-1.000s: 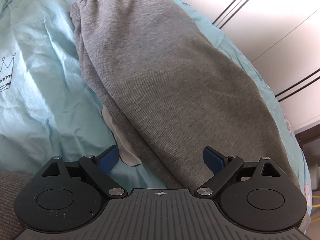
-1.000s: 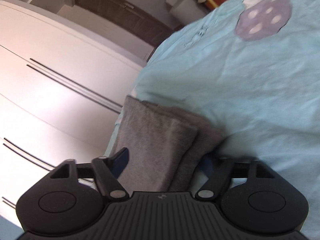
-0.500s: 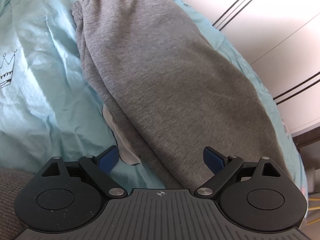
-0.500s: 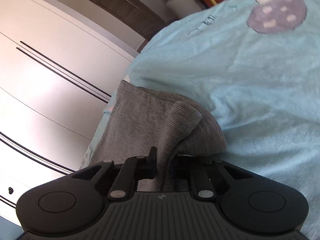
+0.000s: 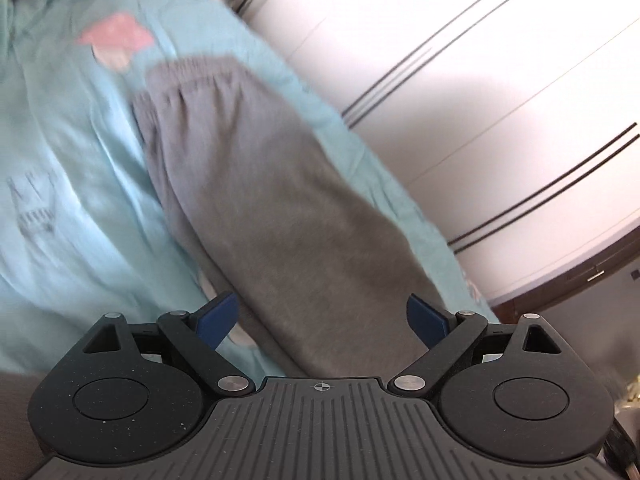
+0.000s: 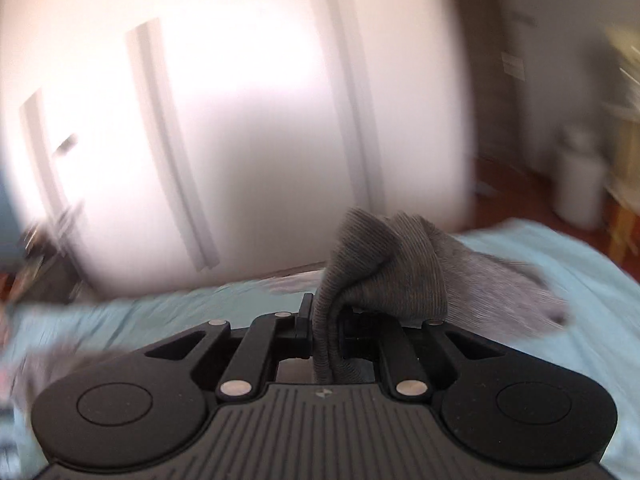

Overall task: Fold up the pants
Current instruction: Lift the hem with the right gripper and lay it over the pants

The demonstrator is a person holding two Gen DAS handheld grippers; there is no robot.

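Grey sweatpants lie lengthwise on a light blue bedsheet, waistband at the far end. My left gripper is open, its blue pads on either side of the near part of the leg, above the cloth. My right gripper is shut on the cuff end of the pants and holds it lifted above the sheet; the cloth bunches over the fingers. The right wrist view is blurred by motion.
White wardrobe doors with dark grooves run along the bed's far side, also in the right wrist view. A pink print marks the sheet beyond the waistband. A white bin stands on the floor at right.
My right gripper closed on the pants cuff, then lifted and swung it, so its view now faces the wardrobe. My left gripper stayed open and tilted up, showing more of the waistband end.
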